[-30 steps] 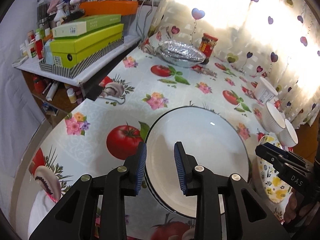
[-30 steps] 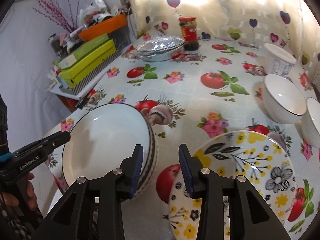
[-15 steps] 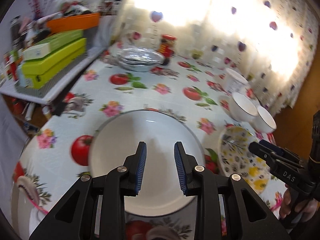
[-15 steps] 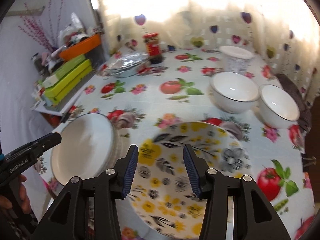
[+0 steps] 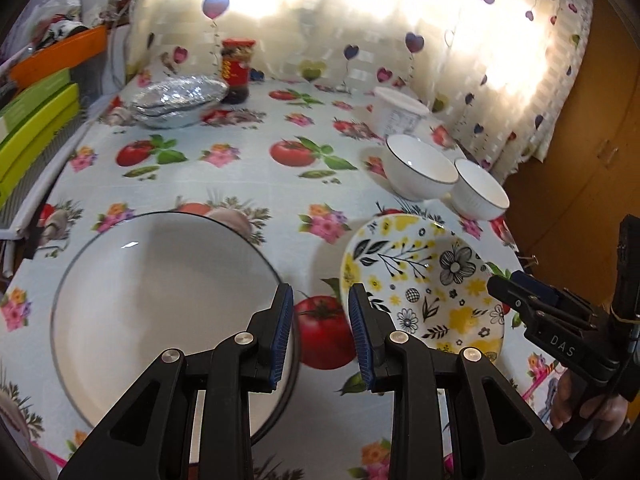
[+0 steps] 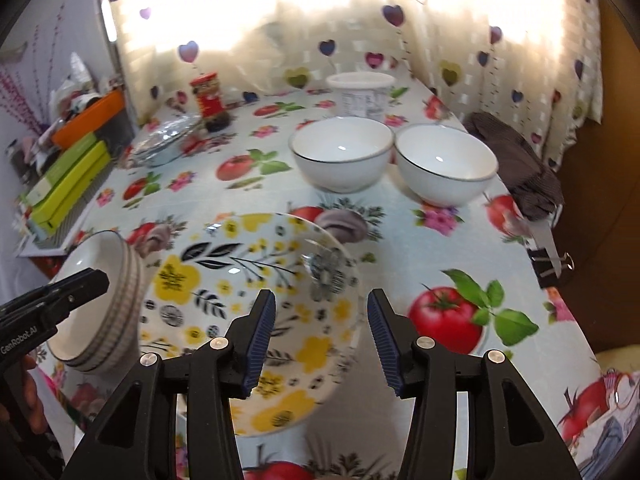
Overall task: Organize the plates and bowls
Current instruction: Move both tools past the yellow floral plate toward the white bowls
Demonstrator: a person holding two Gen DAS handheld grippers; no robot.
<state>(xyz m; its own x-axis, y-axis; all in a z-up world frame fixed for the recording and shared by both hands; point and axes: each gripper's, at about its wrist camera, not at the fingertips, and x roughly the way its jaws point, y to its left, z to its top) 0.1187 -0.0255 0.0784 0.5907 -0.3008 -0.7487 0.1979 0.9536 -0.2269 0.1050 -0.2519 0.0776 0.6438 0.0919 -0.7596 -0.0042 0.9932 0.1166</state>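
The left gripper (image 5: 320,332) had its jaws a narrow gap apart and held nothing. The white plates (image 5: 160,300), a stack of several, lay under and beside its left jaw. The right gripper (image 6: 321,338) had jaws that had just been opening to a moderate gap, with nothing between them. The floral plate (image 6: 248,312) lay under its left jaw and spread away from it toward the stack. Two white bowls (image 6: 342,152) sat side by side ahead of the right jaws, nearly touching each other.

Risks, as judged from this position:
- The floral plate lay flat on the counter (image 6: 460,240). Jaws closing on its rim at a shallow angle would likely slip off or tip the plate.
- The floral plate lay just beside the stack. A sideways push could knock it against the white plates and chip a rim.
- Both grippers worked close together; a crossing reach could make them collide.

Surroundings: a white tub (image 6: 362,94) stood beyond the bowls. A red jar (image 5: 238,70) and foil trays (image 5: 176,100) stood far ahead of the left jaws. A dark cloth (image 6: 516,168) and a binder clip (image 6: 550,264) lay at the counter edge beside the right jaw. None of them blocked the plates.
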